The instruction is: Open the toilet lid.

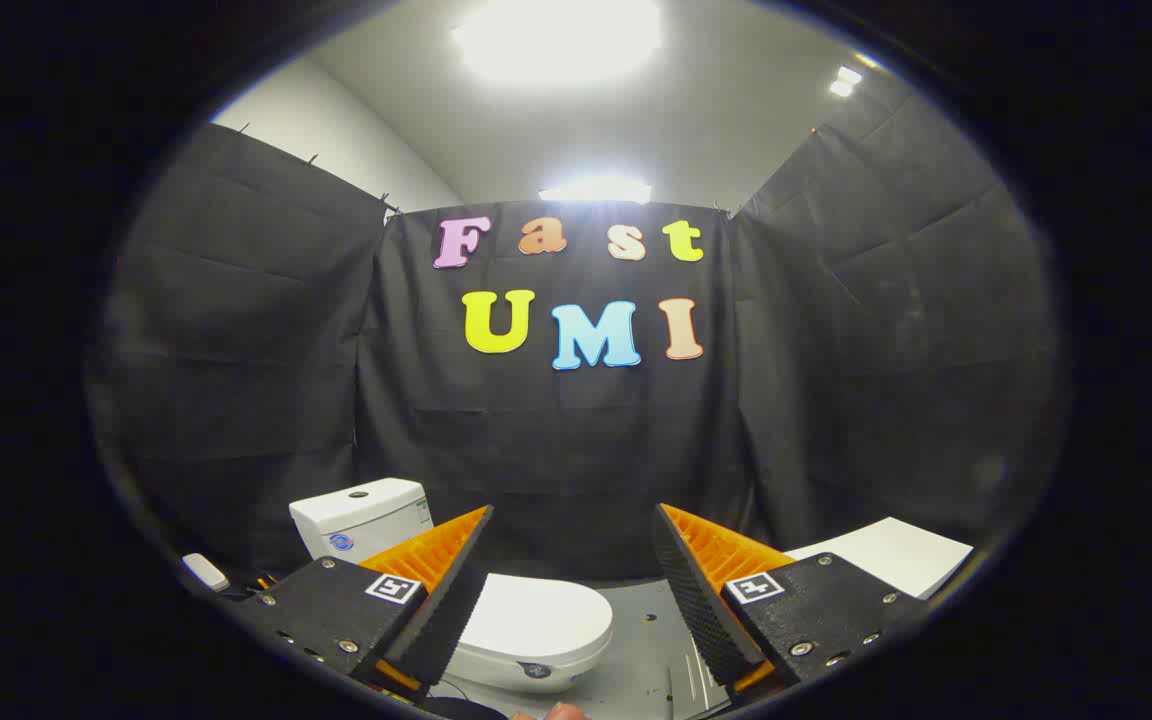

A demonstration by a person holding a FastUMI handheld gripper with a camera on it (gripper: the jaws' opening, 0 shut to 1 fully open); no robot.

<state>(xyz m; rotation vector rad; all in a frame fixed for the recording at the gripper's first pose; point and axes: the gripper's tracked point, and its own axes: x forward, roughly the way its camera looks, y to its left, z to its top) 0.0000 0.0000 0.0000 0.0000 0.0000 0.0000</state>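
Hovering with fingers spread wide and holding nothing, gripper (572, 590) looking down on toilet lid (534, 618), closed, below and beyond the left finger, ahead of cistern (361, 515); calling, likely, for dropping low and hooking under the lid's front lip.

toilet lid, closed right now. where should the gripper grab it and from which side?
Probably the front lip of the toilet lid, the rounded edge farthest from the tank. The lid lies flat and shut on the bowl, hinged at the tank end, so coming in low from the front and hooking under that lip looks best. The gripper is open, above it, touching nothing.
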